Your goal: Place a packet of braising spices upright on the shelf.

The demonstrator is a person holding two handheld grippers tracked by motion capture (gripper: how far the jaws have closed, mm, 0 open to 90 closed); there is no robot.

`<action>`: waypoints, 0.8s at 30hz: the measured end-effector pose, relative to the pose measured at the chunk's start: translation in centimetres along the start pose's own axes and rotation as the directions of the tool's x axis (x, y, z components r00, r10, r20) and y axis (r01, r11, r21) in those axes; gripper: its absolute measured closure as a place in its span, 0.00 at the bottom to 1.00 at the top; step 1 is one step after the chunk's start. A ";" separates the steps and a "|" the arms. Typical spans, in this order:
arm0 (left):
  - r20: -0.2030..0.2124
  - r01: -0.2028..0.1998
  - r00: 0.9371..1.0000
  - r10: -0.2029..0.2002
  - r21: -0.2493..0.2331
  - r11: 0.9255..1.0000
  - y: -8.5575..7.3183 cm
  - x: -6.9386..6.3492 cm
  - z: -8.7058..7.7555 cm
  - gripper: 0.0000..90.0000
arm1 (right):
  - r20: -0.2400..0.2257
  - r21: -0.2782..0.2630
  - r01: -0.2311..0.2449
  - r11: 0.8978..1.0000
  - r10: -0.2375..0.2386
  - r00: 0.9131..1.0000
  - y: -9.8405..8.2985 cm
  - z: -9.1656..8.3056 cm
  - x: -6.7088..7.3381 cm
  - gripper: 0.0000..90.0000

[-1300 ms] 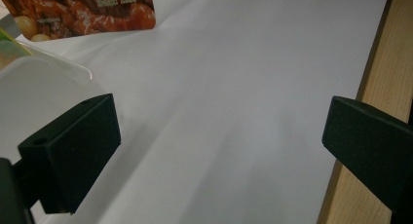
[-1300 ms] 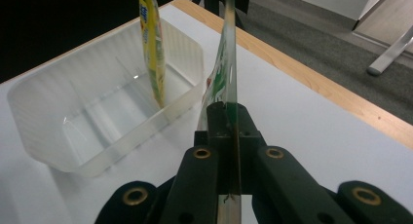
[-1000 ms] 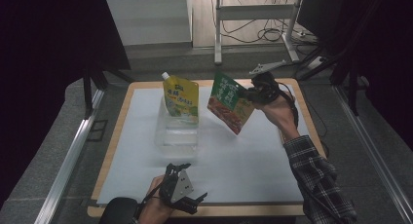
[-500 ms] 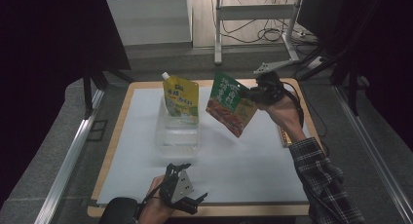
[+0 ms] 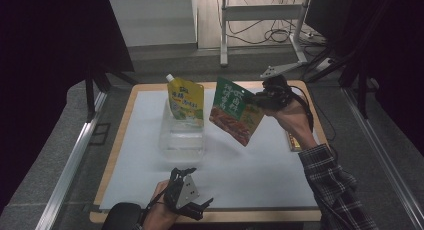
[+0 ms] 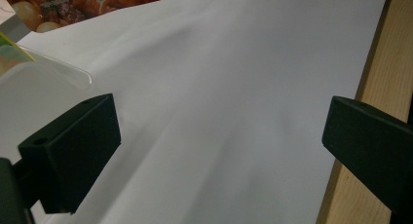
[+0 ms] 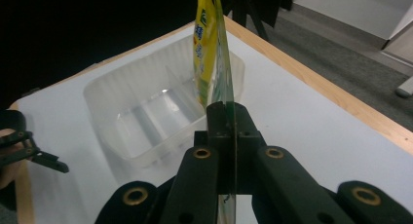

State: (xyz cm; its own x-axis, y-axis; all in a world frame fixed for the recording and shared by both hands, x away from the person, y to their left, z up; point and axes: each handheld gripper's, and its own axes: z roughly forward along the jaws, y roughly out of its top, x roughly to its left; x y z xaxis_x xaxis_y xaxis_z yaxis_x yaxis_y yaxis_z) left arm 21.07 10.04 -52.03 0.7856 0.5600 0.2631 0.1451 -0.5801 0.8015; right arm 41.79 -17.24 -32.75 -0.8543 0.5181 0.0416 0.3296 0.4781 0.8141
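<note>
Green pouch (image 5: 235,117) hangs in the air above the white mat (image 5: 260,175), pinched at its upper right edge by the right gripper (image 5: 256,98). The right forearm, in a plaid sleeve (image 5: 332,187), reaches up from the lower right of the high view and angles toward the far middle of the table, with the hand wrapped around the gripper body and the wrist raised well off the mat. In the right gripper view the two black jaws are pressed together on the pouch's thin edge (image 7: 229,136), which runs up between them like a blade. The pouch tilts, its lower corner pointing down toward the mat, just to the right of the clear plastic container (image 5: 182,136) and apart from it.

Inside that container, at its far end, a yellow pouch (image 5: 186,101) with a spout stands upright; the right gripper view shows it (image 7: 205,44) directly beyond the held edge.

The left gripper (image 5: 192,206) sits low at the near edge of the table, held in a hand (image 5: 159,210) that comes in from the bottom. Its jaws stand wide apart with nothing between them, over bare mat (image 6: 234,112) beside the wooden table border (image 6: 384,53).

A small yellowish packet (image 5: 294,141) lies on the mat's right edge, beside the right forearm.
</note>
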 end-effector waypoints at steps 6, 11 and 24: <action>0.006 0.007 1.000 -0.007 -0.007 1.000 0.0 0.1 -0.1 0.00 | -0.038 -0.011 0.003 1.000 -0.004 0.999 0.4 -0.1 0.4 0.99; 0.013 0.020 1.000 -0.020 -0.017 1.000 0.0 0.2 -0.2 0.00 | -0.070 -0.019 0.004 1.000 -0.006 0.998 0.9 0.4 0.7 0.99; 0.031 0.053 0.998 -0.052 -0.035 0.998 0.0 0.4 -0.4 0.00 | -0.123 -0.025 0.024 0.999 -0.027 0.992 2.6 2.2 1.5 0.99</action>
State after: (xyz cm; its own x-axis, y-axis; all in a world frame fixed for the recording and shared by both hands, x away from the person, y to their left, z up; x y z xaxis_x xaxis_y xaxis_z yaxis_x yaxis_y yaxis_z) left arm 21.19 10.47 -51.70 0.7955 0.5704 0.2045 0.1650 -0.5286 0.8327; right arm 42.24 -13.64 -31.82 -0.9058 0.4138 0.0909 0.2989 0.4720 0.8294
